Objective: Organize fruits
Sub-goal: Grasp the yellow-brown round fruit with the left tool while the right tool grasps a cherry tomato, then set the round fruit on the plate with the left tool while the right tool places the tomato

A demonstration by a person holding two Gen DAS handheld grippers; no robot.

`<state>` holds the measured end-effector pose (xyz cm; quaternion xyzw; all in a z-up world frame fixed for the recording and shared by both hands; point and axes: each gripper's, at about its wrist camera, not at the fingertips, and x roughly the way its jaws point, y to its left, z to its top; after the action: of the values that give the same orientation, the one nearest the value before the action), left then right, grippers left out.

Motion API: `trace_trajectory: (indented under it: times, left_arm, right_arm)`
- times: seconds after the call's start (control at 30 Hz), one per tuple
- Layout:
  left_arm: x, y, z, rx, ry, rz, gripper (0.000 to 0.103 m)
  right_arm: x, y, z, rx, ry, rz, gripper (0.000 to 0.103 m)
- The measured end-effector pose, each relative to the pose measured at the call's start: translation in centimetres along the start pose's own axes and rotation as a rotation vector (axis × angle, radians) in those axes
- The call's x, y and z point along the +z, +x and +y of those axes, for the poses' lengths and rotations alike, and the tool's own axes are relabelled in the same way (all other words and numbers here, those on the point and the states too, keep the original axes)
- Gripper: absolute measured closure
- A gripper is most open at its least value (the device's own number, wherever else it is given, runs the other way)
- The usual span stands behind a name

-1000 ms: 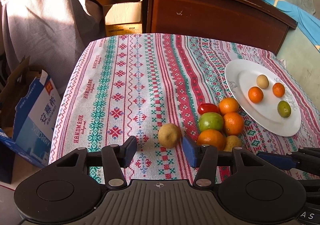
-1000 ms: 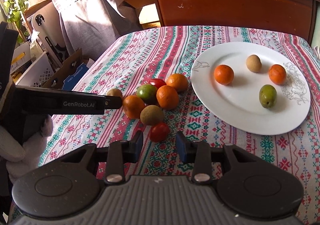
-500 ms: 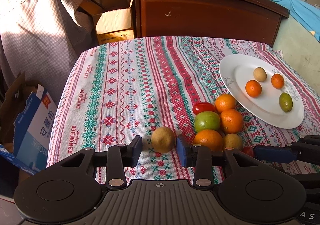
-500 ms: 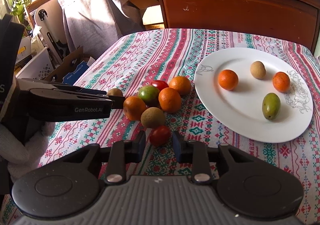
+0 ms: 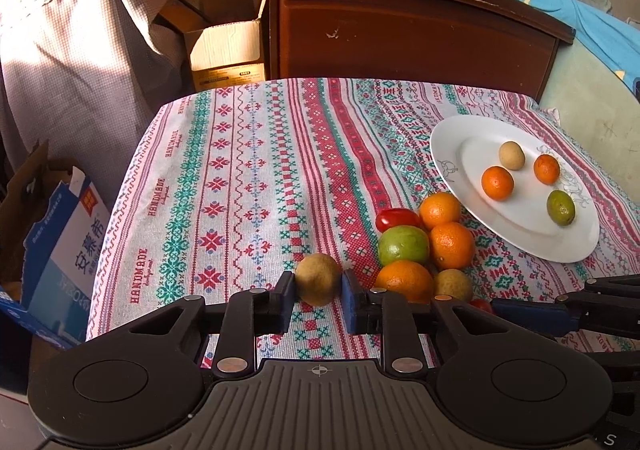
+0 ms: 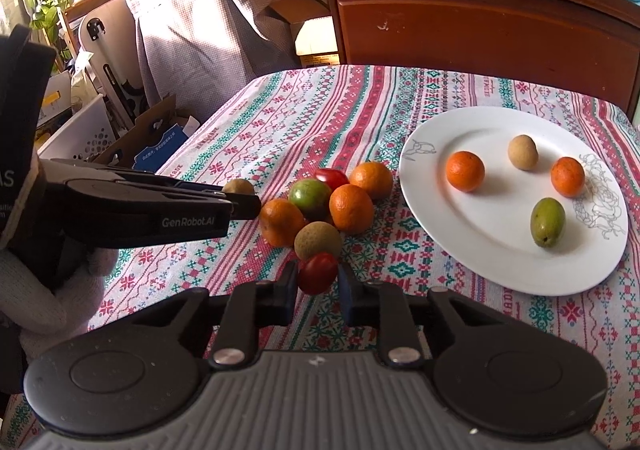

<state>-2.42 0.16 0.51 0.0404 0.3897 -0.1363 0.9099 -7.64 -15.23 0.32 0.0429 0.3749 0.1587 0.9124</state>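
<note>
While both tools rest low over the striped embroidered tablecloth (image 5: 248, 177), each has just closed its jaws onto a fruit. The left gripper (image 5: 319, 290) is clamped on a round tan-brown longan (image 5: 318, 278), which sits left of the fruit pile with no clear long axis. The right gripper (image 6: 318, 286) pinches a small red cherry tomato (image 6: 318, 273) at the near edge of the pile, its longer axis tilted slightly up to the right. Beyond lie three oranges, a green fruit, another tomato and another longan. The white round plate (image 6: 500, 274) at right holds four fruits.
</note>
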Motion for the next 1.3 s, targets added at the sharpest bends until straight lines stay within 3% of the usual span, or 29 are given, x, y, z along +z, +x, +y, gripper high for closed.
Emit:
trace_trajectory:
  times: [0.3, 0.77, 1.3]
  left_arm:
    - [1.4, -1.6, -0.2, -0.028, -0.039, -0.05, 0.081]
    - [4.7, -1.8, -2.8, -0.133, -0.073, -0.107, 0.081]
    - [8.0, 2.0, -6.5, -0.201, -0.074, -0.081, 0.081]
  right_arm:
    - [1.5, -1.5, -1.2, -0.001, 0.06, -0.062, 0.082]
    - [4.6, -4.0, -6.1, -0.112, 0.169, -0.193, 0.082]
    - [4.7, -2.9, -9.5, -0.182, 0.257, -0.162, 0.082]
